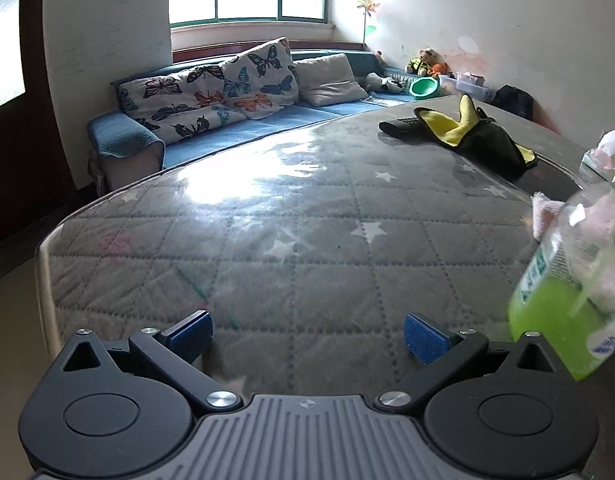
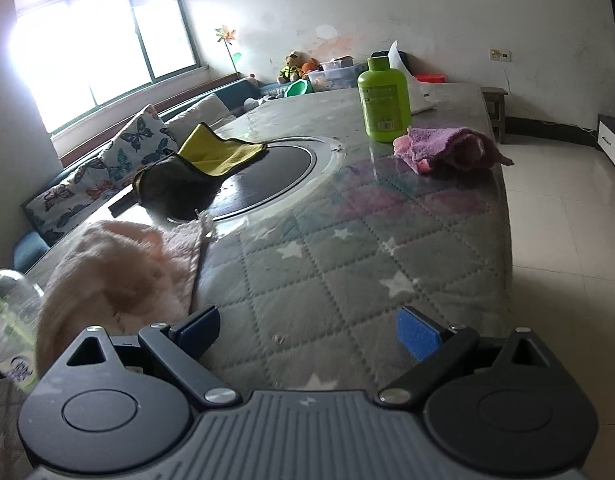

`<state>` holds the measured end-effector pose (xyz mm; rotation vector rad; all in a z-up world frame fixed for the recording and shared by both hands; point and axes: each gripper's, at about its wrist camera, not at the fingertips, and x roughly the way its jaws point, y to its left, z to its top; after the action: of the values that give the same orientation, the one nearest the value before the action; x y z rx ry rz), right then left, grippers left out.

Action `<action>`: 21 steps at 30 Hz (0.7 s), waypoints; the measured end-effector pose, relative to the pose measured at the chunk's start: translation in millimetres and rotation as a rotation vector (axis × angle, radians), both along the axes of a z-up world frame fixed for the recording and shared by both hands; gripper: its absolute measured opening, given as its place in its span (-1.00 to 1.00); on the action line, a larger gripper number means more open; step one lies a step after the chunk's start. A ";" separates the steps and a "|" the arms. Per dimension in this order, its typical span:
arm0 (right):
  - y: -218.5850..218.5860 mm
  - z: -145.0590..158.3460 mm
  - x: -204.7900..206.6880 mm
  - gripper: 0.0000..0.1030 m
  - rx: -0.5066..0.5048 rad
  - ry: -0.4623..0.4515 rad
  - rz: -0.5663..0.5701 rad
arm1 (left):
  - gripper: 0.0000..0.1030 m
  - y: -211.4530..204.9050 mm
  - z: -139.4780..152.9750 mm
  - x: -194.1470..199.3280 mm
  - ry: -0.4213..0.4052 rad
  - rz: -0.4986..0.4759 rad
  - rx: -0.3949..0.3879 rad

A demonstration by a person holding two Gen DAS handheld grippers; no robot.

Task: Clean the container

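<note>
A clear bottle (image 1: 567, 280) with green liquid at its bottom stands at the right edge of the left wrist view, close beside my open, empty left gripper (image 1: 307, 338); it also shows at the left edge of the right wrist view (image 2: 11, 320). A pale pink cloth (image 2: 119, 268) lies next to it, left of my open, empty right gripper (image 2: 309, 334); the cloth shows behind the bottle in the left wrist view (image 1: 547, 216). Both grippers hover low over the quilted table (image 2: 347, 260).
A yellow-and-black cloth (image 2: 195, 164) lies over a dark round inset (image 2: 279, 172) beside a black remote (image 1: 403, 124). An opaque green bottle (image 2: 383, 98) and a purple cloth (image 2: 447, 148) sit further right. A tissue box (image 1: 599, 156), a sofa (image 1: 227, 112) beyond.
</note>
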<state>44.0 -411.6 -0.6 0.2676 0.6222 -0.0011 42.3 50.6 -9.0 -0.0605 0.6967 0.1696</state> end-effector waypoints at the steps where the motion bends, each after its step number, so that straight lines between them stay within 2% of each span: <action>1: 0.1 -0.9 3.4 0.89 0.000 0.001 -0.002 | 1.00 -0.7 -0.9 2.5 0.000 -0.002 0.000; 15: 10.5 -7.0 33.9 0.97 -0.065 0.005 0.003 | 1.00 6.8 -3.9 38.7 -0.005 0.009 0.007; 21: 17.1 -8.0 45.3 1.00 -0.100 0.020 0.000 | 1.00 6.4 -4.4 38.0 -0.010 0.008 0.010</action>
<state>89.2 -394.5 -8.6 0.1713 0.6399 -0.0352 80.3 57.0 -13.4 -0.0550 0.6853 0.1805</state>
